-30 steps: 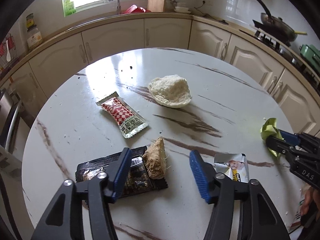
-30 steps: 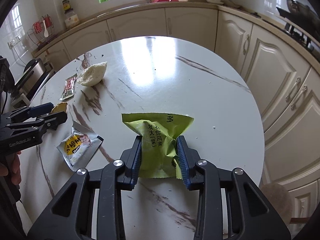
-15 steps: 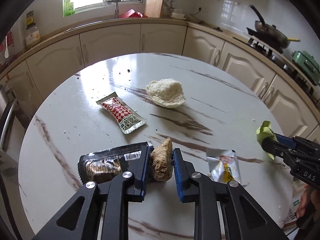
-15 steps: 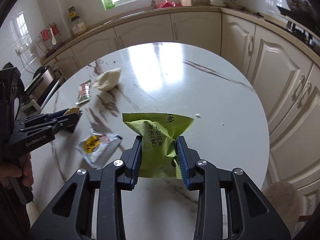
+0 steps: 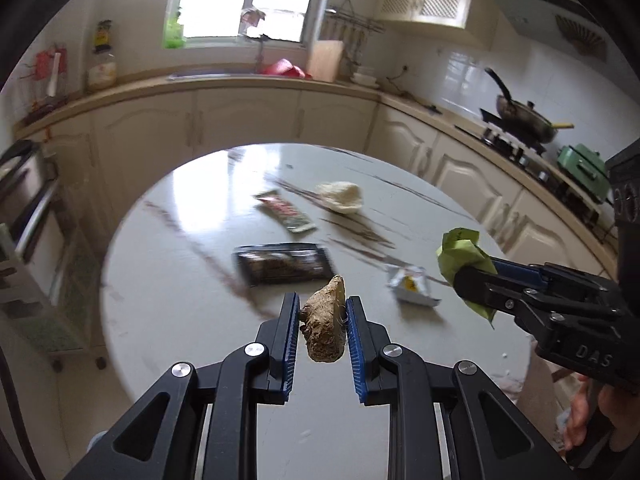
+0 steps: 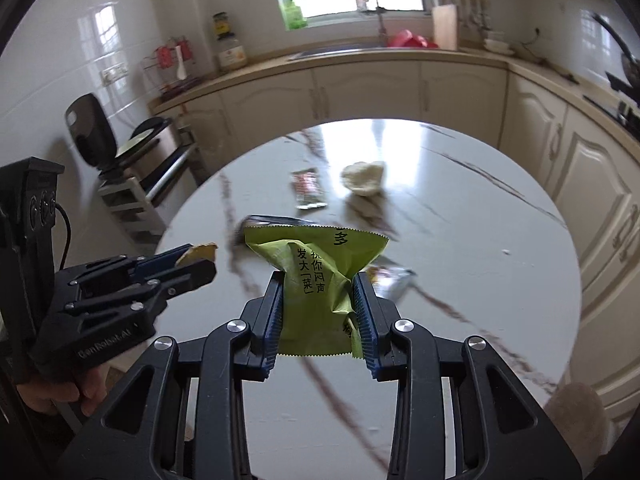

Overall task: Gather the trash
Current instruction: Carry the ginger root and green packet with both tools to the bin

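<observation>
My left gripper is shut on a brown crusty food scrap and holds it above the round marble table. My right gripper is shut on a crumpled green wrapper, also lifted off the table. In the left wrist view the right gripper shows at the right with the green wrapper. On the table lie a black packet, a red sauce sachet, a pale half bun and a silver-yellow packet.
Cream cabinets and a counter with a sink ring the table. A stove with a pan stands at the right, a metal rack at the left. A hand holds the left gripper's handle.
The left gripper closed on the brown scrap and lifted it off the table. Both grippers drew back and up from the table, each with its item.
</observation>
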Tool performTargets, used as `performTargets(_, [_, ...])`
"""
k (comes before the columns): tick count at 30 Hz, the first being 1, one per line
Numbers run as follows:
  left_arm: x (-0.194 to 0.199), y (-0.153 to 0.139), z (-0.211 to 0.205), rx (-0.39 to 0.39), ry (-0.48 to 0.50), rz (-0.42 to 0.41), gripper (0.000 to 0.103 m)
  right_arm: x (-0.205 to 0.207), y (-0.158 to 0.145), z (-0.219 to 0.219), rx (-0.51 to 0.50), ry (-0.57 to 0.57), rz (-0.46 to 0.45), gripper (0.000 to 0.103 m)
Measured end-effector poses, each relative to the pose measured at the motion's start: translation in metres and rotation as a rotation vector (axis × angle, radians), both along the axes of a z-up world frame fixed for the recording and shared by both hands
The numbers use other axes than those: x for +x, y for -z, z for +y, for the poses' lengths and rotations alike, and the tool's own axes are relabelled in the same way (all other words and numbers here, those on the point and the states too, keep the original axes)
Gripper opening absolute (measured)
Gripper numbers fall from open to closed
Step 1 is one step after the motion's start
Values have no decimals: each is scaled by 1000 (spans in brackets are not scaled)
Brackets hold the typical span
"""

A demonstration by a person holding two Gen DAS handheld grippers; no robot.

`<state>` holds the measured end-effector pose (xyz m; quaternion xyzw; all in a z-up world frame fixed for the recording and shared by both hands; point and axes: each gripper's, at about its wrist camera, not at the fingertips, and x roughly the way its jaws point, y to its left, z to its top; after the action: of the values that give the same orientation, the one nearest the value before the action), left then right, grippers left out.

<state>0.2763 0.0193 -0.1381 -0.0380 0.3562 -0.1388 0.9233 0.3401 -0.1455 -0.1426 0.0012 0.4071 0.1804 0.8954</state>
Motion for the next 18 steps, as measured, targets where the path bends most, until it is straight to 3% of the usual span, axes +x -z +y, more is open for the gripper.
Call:
performTargets(7, [-58, 6, 97, 3, -273, -65, 16, -20, 2, 116, -1, -165, -8, 32])
performTargets(13, [-112, 45, 195, -73, -464, 7, 16, -42, 30, 244, -14, -371, 33, 32])
performTargets(18, [-159, 85, 269, -130, -624, 93, 16, -62, 75, 343, -46, -534, 118, 32])
